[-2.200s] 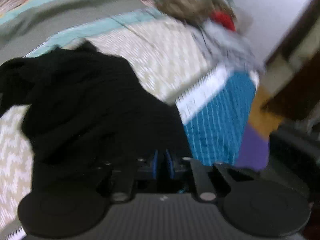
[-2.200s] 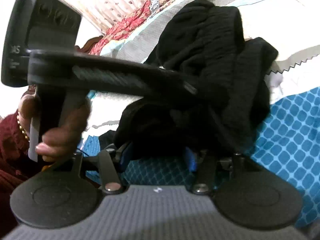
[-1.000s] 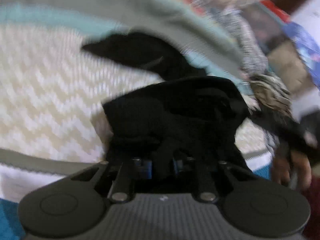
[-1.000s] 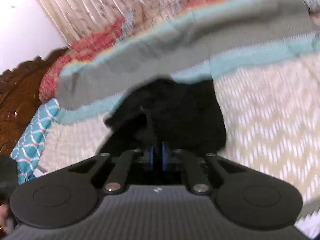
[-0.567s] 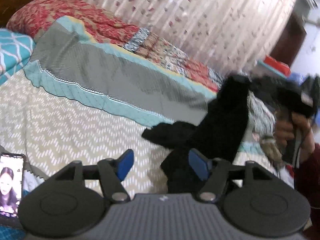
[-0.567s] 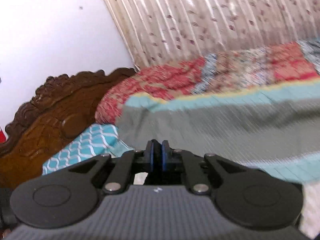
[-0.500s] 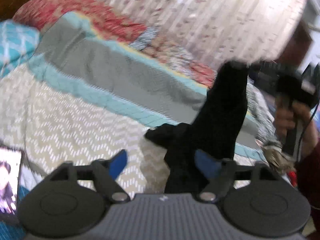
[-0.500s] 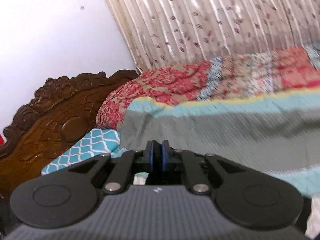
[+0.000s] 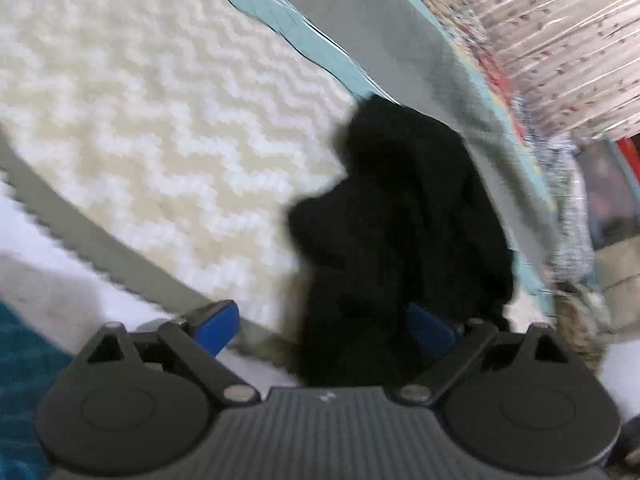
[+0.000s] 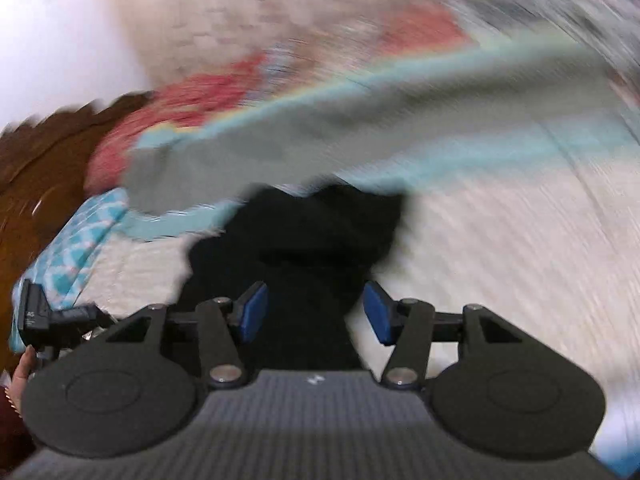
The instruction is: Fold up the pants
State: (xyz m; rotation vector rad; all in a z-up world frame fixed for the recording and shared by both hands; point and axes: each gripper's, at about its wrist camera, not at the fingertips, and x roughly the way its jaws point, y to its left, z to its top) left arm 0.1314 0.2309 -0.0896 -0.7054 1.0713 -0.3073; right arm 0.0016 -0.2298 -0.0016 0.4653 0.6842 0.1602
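A: How many garments, and where?

B: One pair of black pants [image 9: 404,224], bunched in a heap right of centre in the left wrist view, lying on the cream zigzag bedspread [image 9: 140,92]. Same heap at centre in the right wrist view [image 10: 304,248], heavily blurred.

A: Left gripper [image 9: 324,326]?

B: Two blue pads, spread wide apart, gripping nothing. Black cloth filling the gap between them and hiding part of the right-hand pad; touching or not, cannot tell.

A: Right gripper [image 10: 314,312]?

B: Also two blue pads, parted, with cloth lying between, not pinched.

A: Anything else?

B: One grey and teal band [image 9: 380,32] across the top of the left view. One carved wooden headboard [image 10: 36,184] at the left edge of the right view. One patterned curtain [image 9: 560,40], upper right of the left view.
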